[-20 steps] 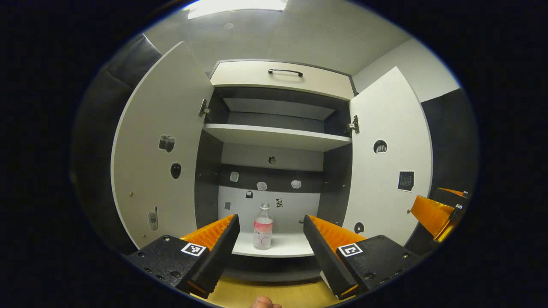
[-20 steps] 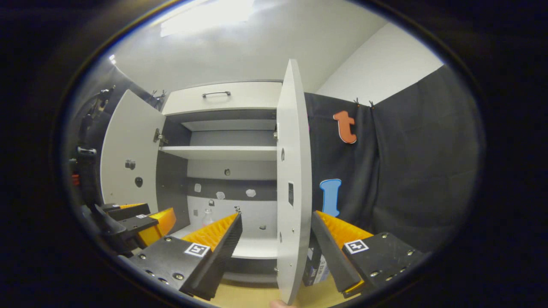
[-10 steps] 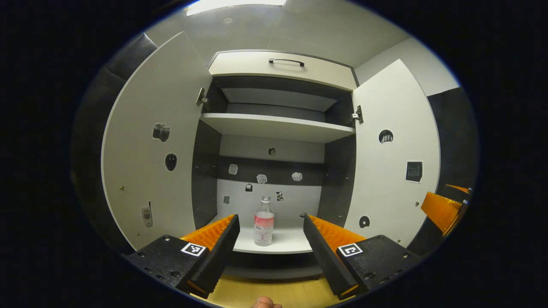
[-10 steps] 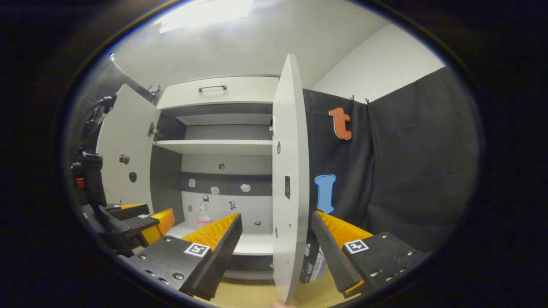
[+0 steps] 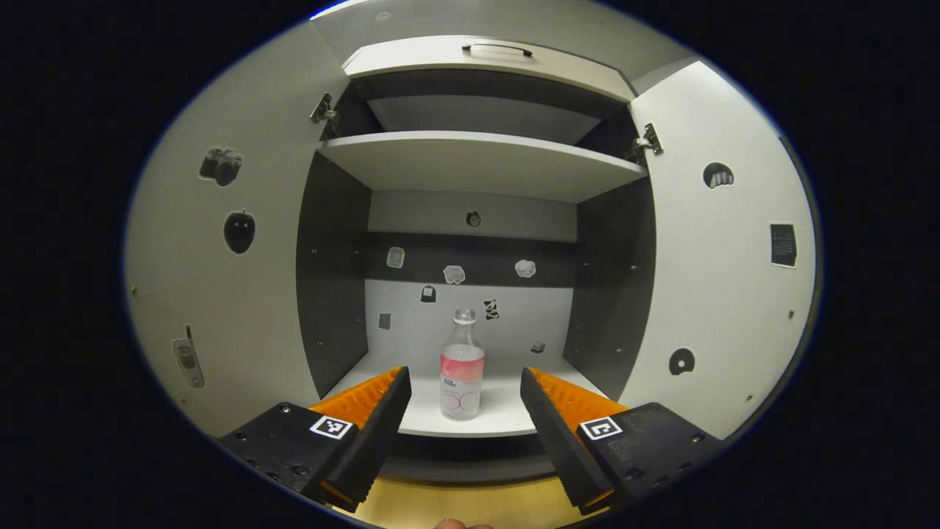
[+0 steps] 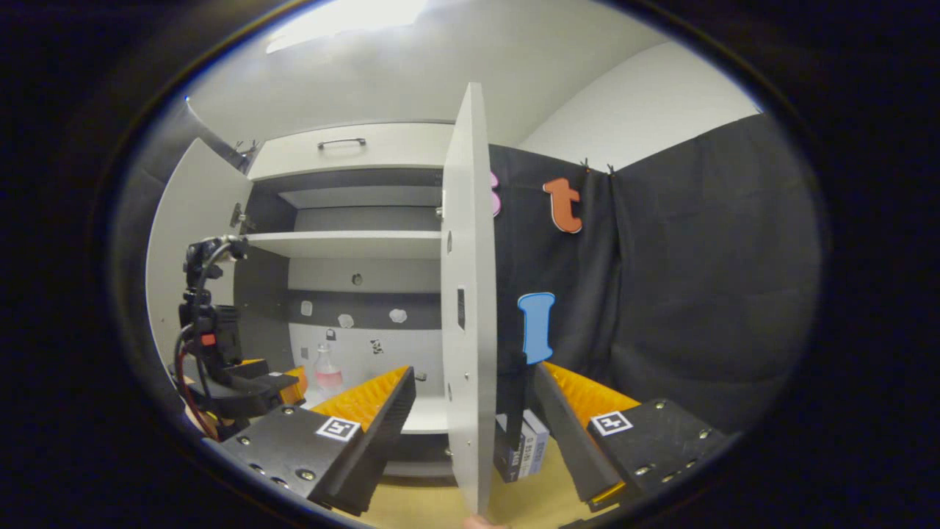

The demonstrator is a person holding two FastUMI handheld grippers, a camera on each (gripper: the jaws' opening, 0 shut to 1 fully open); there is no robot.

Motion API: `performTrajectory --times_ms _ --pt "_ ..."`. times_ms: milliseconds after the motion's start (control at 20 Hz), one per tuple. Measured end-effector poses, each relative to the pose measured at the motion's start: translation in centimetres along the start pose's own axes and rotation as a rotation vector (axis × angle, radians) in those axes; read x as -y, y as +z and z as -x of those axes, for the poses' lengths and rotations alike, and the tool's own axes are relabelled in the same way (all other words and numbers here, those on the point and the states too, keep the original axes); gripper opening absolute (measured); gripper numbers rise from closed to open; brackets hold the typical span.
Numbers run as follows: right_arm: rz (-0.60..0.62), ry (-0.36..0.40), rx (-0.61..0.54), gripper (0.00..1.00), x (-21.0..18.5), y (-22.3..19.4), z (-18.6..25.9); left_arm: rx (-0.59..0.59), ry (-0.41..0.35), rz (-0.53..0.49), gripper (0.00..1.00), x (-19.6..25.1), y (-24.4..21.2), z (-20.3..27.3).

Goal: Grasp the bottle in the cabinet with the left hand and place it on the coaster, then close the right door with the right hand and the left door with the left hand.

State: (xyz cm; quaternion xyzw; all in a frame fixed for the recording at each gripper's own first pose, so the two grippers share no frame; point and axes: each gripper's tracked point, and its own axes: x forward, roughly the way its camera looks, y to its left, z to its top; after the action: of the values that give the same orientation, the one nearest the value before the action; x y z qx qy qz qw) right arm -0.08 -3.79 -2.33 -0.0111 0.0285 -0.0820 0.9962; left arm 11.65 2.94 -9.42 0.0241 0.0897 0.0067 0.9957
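Note:
A clear bottle (image 5: 462, 375) with a pink label stands upright on the cabinet's lower shelf (image 5: 499, 422). My left gripper (image 5: 463, 386) is open just in front of the shelf's edge, the bottle centred between its fingers but farther back. Both cabinet doors stand open: the left door (image 5: 228, 257) and the right door (image 5: 723, 272). In the right gripper view my right gripper (image 6: 474, 393) is open, with the right door's edge (image 6: 464, 294) standing between its fingers. There the bottle (image 6: 327, 368) and the left gripper (image 6: 246, 386) appear at the left.
An upper shelf (image 5: 477, 158) and a drawer with a dark handle (image 5: 497, 48) sit above. Small boxes (image 6: 520, 448) stand on the wooden tabletop (image 6: 529, 499) behind the right door. Black cloth hangs to the right of the cabinet.
My left gripper has moved forward toward the cabinet, so the bottle and shelf look bigger and nearer. The right gripper has shifted slightly, keeping the door's edge between its fingers.

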Motion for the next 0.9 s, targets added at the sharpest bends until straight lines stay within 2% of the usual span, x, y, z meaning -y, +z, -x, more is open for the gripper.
performTrajectory --times_ms 350,550,900 --pt "0.014 -0.1 0.003 0.98 3.5 -0.2 0.4 -0.058 0.004 -0.064 0.96 -0.3 -0.7 -8.0" --pt "0.028 -0.142 -0.003 0.98 4.5 -0.6 0.5 -0.118 0.021 -0.047 0.96 -1.1 -1.3 -11.9" --pt "0.039 -0.182 -0.021 0.98 5.7 -1.3 0.8 -0.261 0.017 -0.068 0.96 -1.3 -4.5 -16.0"
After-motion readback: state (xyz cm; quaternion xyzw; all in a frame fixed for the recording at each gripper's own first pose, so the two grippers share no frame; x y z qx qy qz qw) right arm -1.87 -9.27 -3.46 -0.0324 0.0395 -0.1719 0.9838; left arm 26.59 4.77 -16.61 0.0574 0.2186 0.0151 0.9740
